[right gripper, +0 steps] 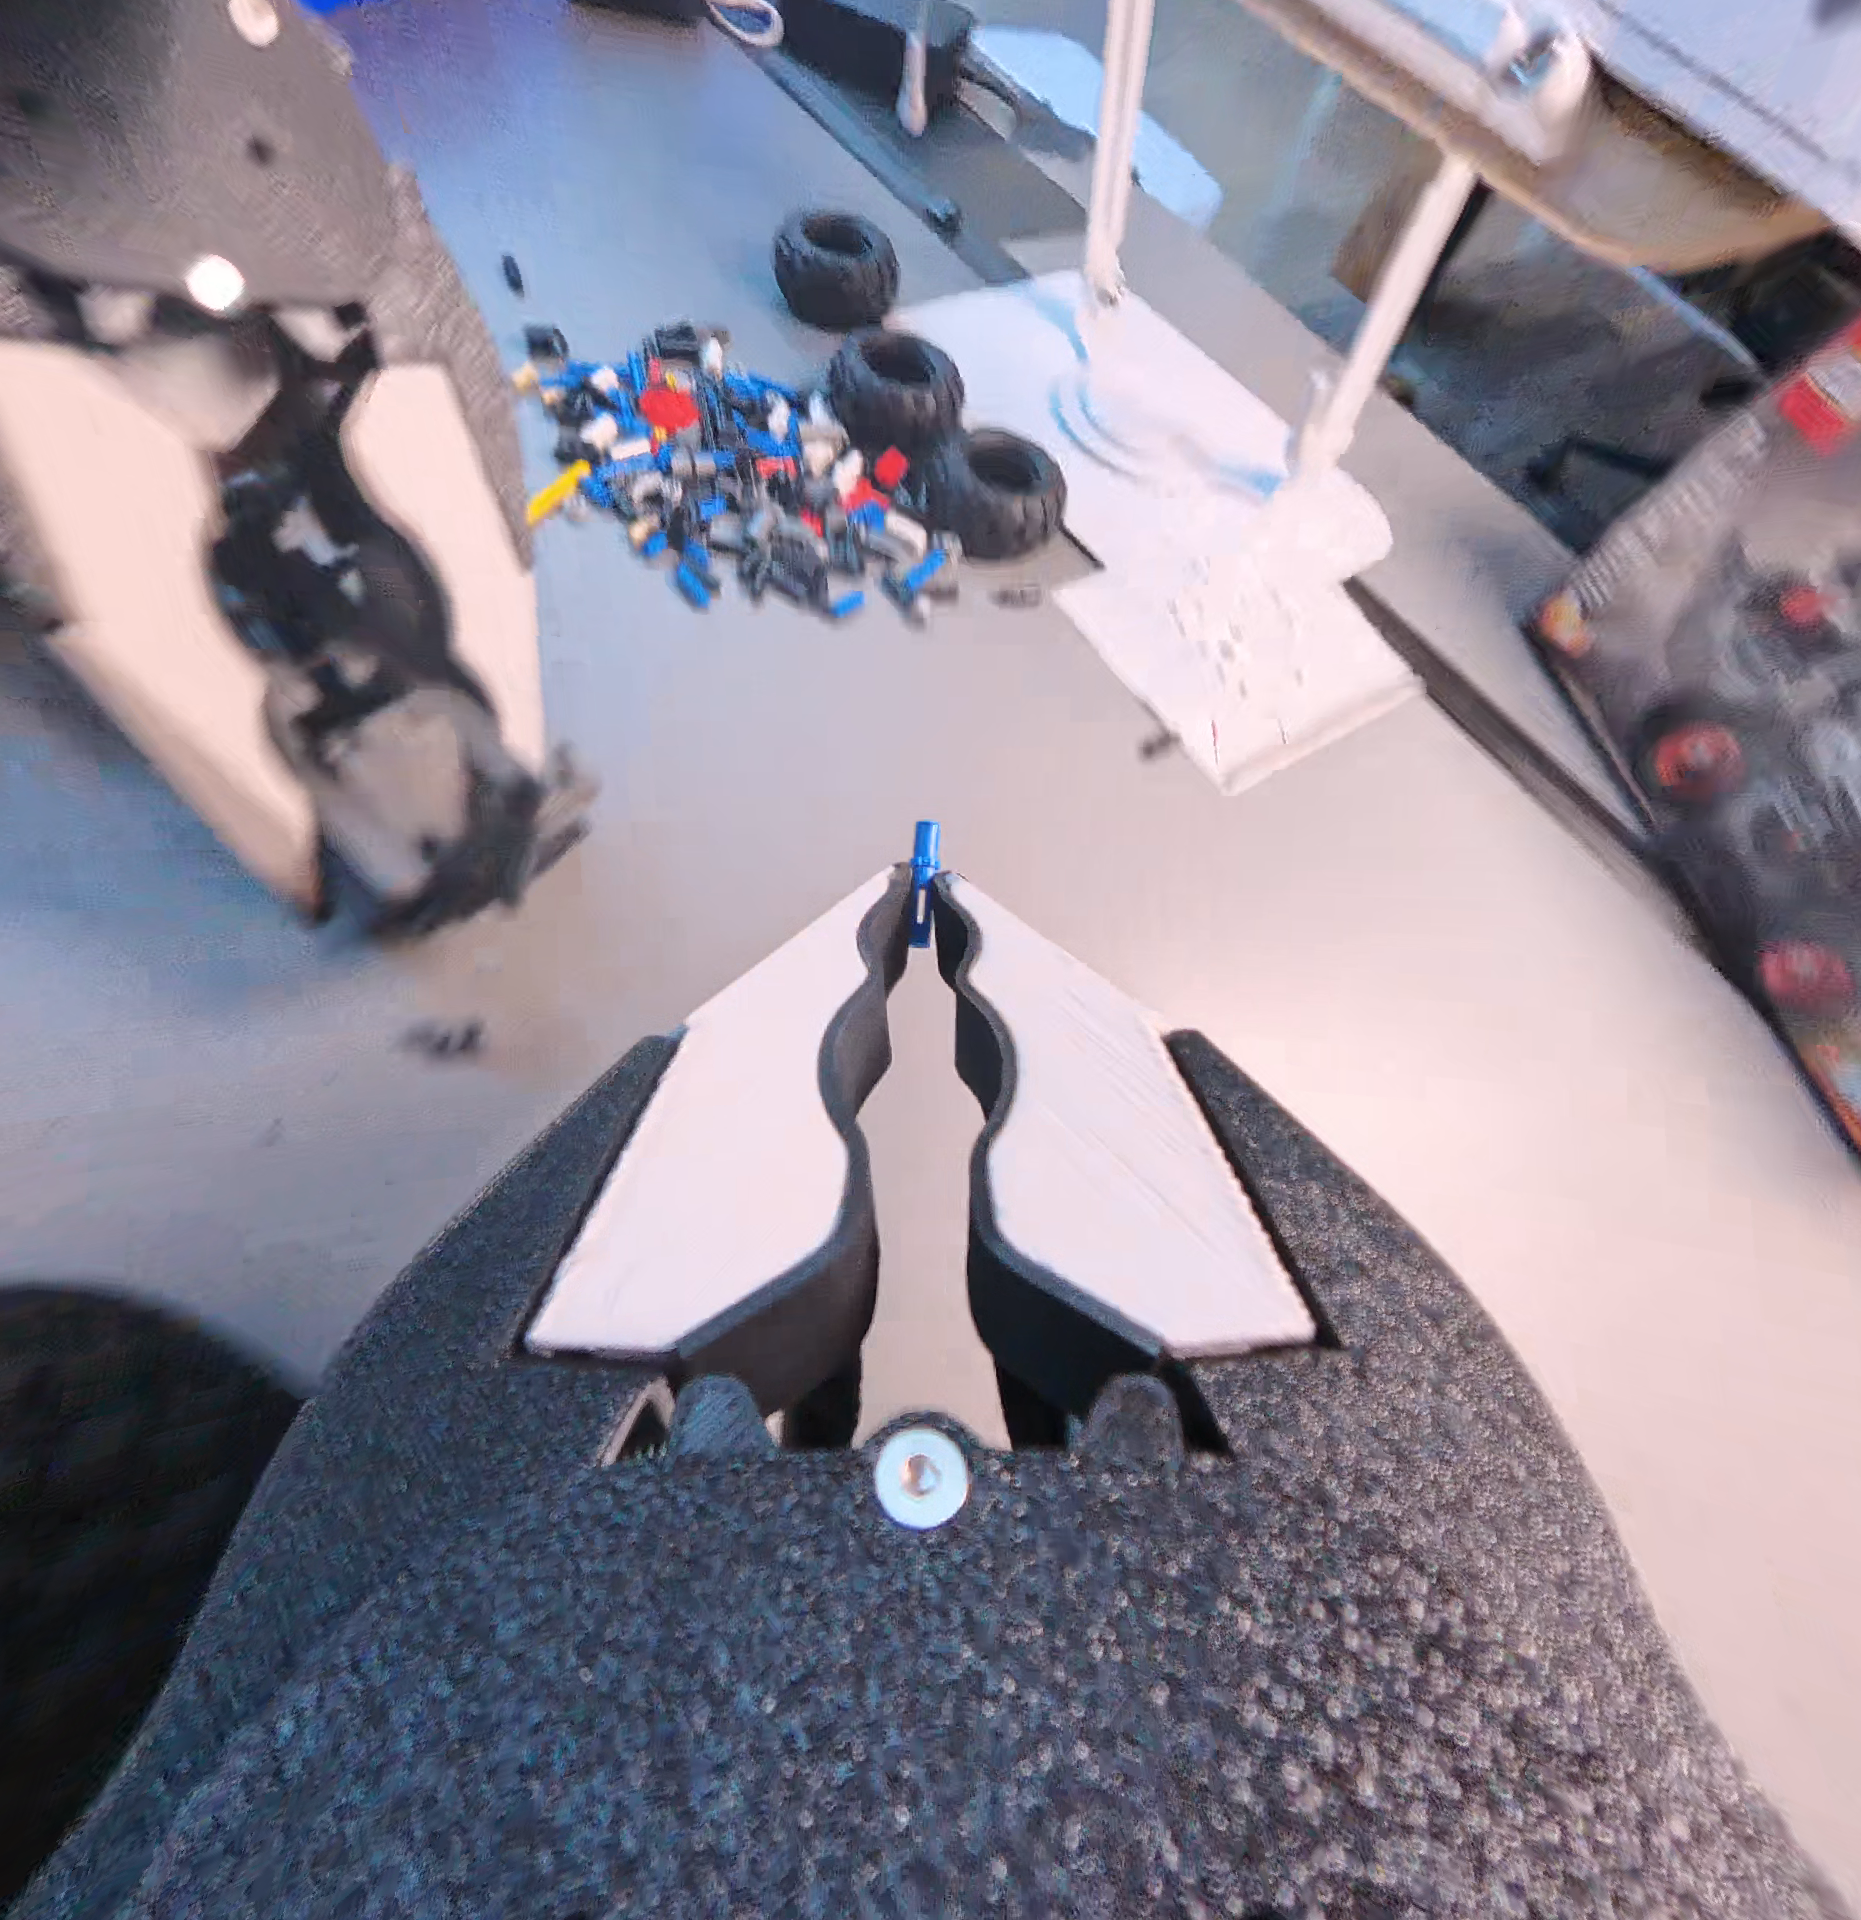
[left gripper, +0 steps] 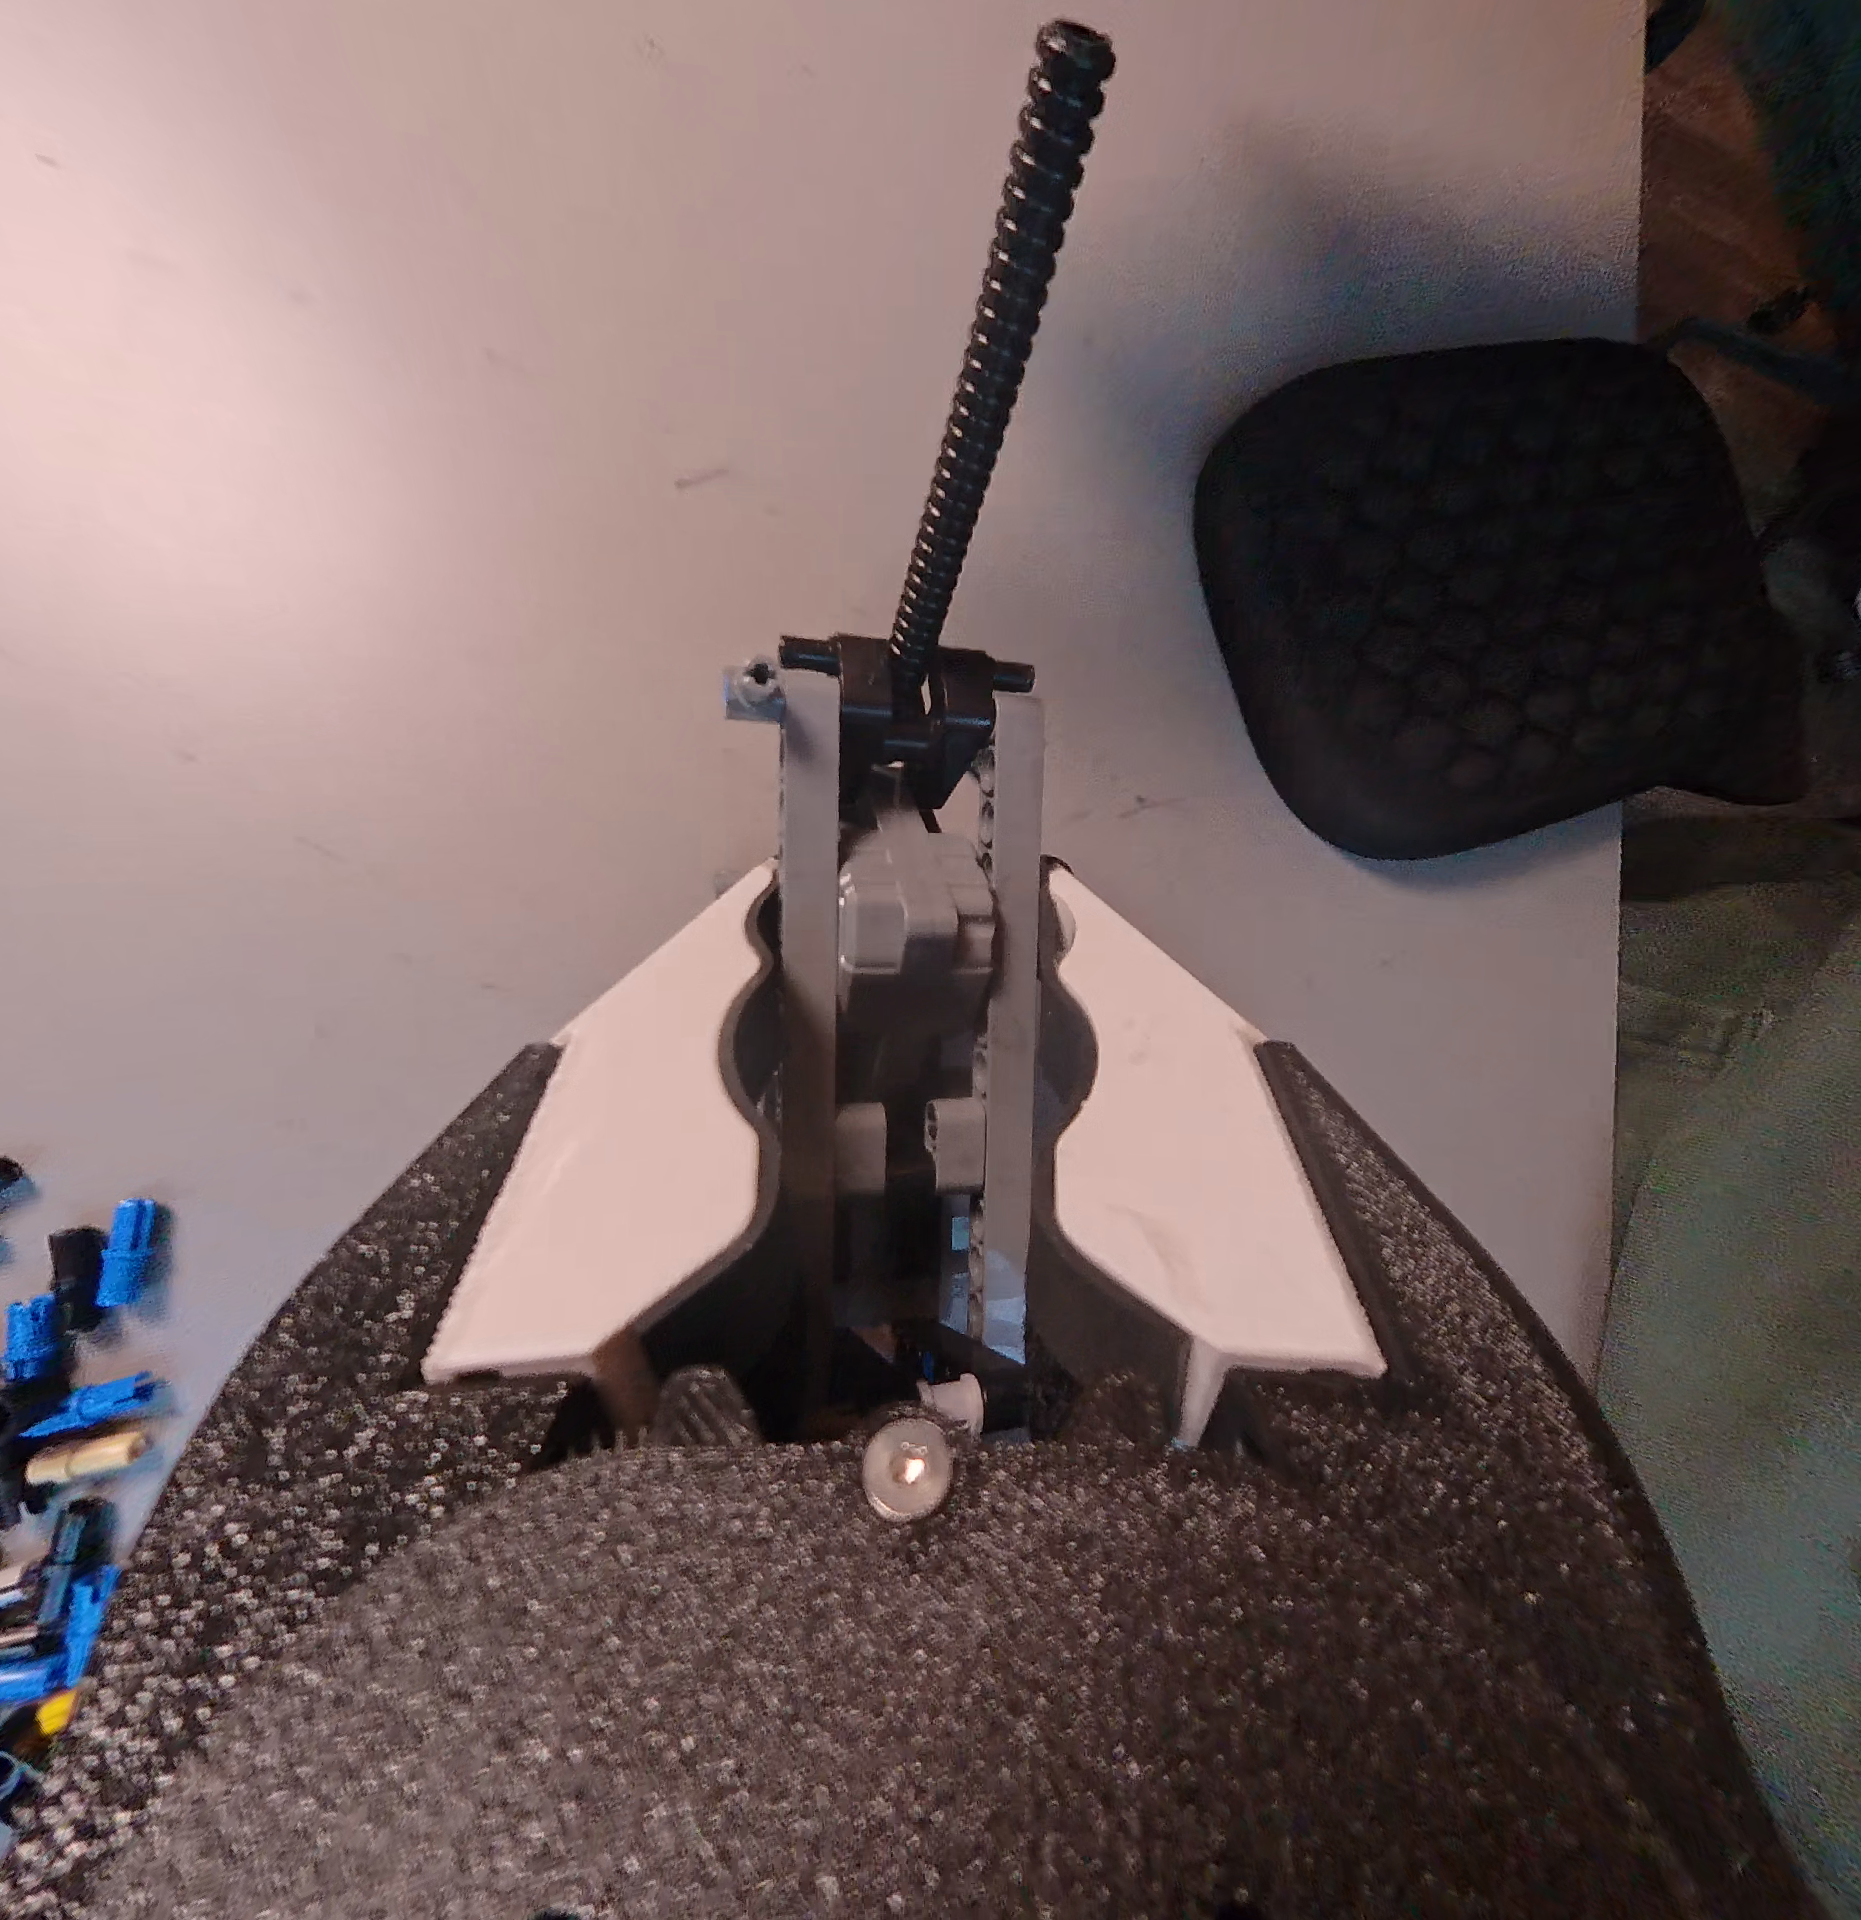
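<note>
My left gripper [left gripper: 910,883] is shut on a grey and black brick-built assembly [left gripper: 910,956] made of two long grey beams with a grey block between them. A black ribbed hose [left gripper: 993,343] sticks up from its far end. The same gripper and assembly show blurred at the left of the right wrist view [right gripper: 427,790]. My right gripper [right gripper: 921,878] is shut on a small blue pin [right gripper: 923,883] held at its fingertips above the white table [right gripper: 1321,1039].
A pile of small blue, black, red and yellow parts [right gripper: 718,478] lies on the table beside three black tyres [right gripper: 895,390]. An open white booklet [right gripper: 1217,582] and a toy box [right gripper: 1757,748] lie to the right. Loose blue parts [left gripper: 64,1382] lie left; a black chair seat [left gripper: 1477,592] is off the table's right edge. Spacing between my two grippers at the tips: around 12 centimetres.
</note>
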`<state>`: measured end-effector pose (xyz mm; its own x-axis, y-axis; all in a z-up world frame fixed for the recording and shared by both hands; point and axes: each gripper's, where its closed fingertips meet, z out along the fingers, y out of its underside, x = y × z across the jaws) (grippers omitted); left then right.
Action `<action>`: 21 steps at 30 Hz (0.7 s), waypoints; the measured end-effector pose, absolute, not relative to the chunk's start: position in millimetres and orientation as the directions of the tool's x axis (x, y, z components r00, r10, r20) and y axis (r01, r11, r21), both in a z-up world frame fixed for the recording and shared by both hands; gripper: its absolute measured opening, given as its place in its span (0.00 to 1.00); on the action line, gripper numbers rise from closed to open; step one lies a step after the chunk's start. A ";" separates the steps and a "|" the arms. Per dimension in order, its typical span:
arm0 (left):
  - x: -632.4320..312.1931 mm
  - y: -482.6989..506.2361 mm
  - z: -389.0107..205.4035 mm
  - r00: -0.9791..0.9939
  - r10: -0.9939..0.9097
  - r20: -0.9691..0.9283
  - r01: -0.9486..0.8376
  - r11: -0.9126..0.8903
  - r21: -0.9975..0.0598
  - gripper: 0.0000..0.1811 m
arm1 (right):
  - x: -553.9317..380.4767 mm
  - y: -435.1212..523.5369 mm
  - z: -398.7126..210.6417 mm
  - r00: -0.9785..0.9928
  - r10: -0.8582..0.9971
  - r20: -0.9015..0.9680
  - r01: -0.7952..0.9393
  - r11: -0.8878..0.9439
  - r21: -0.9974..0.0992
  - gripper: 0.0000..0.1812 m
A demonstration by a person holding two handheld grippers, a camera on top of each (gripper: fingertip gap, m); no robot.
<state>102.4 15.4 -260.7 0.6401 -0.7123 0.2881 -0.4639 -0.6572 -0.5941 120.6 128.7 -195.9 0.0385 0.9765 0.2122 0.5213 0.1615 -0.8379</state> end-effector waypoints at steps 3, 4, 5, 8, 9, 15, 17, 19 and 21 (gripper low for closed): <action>101.0 4.1 -260.6 0.640 -0.709 0.296 -0.451 -0.658 -0.602 0.26 | 37.3 132.2 -197.1 -0.115 0.976 0.187 0.479 0.219 -0.850 0.02; 100.4 0.6 -260.5 0.640 -0.708 0.298 -0.446 -0.658 -0.607 0.26 | 13.9 132.5 -201.5 -0.155 0.970 0.186 0.486 0.239 -0.841 0.02; 99.9 -2.3 -260.4 0.639 -0.708 0.301 -0.440 -0.657 -0.612 0.26 | -7.0 131.2 -208.2 -0.198 0.962 0.188 0.499 0.264 -0.825 0.02; 98.2 -8.1 -260.1 0.633 -0.709 0.312 -0.428 -0.656 -0.622 0.26 | -54.5 124.1 -232.6 -0.282 0.937 0.205 0.544 0.332 -0.771 0.02; 97.9 -8.9 -259.9 0.631 -0.709 0.315 -0.426 -0.656 -0.624 0.26 | -64.5 122.6 -239.5 -0.294 0.930 0.220 0.555 0.353 -0.753 0.02; 98.6 -10.3 -259.6 0.620 -0.715 0.324 -0.421 -0.651 -0.631 0.26 | -72.5 118.3 -232.8 -0.274 0.937 0.217 0.511 0.333 -0.793 0.18; 98.9 -10.5 -259.5 0.615 -0.716 0.329 -0.419 -0.651 -0.633 0.26 | -57.4 122.9 -221.4 -0.246 0.949 0.198 0.498 0.298 -0.814 0.19; 99.1 -10.9 -259.3 0.612 -0.718 0.333 -0.419 -0.651 -0.633 0.26 | -31.7 125.5 -210.4 -0.241 0.956 0.168 0.490 0.269 -0.829 0.16; 99.2 -12.2 -259.4 0.608 -0.720 0.333 -0.425 -0.650 -0.630 0.26 | 7.1 117.5 -212.1 -0.310 0.945 0.108 0.531 0.266 -0.804 0.12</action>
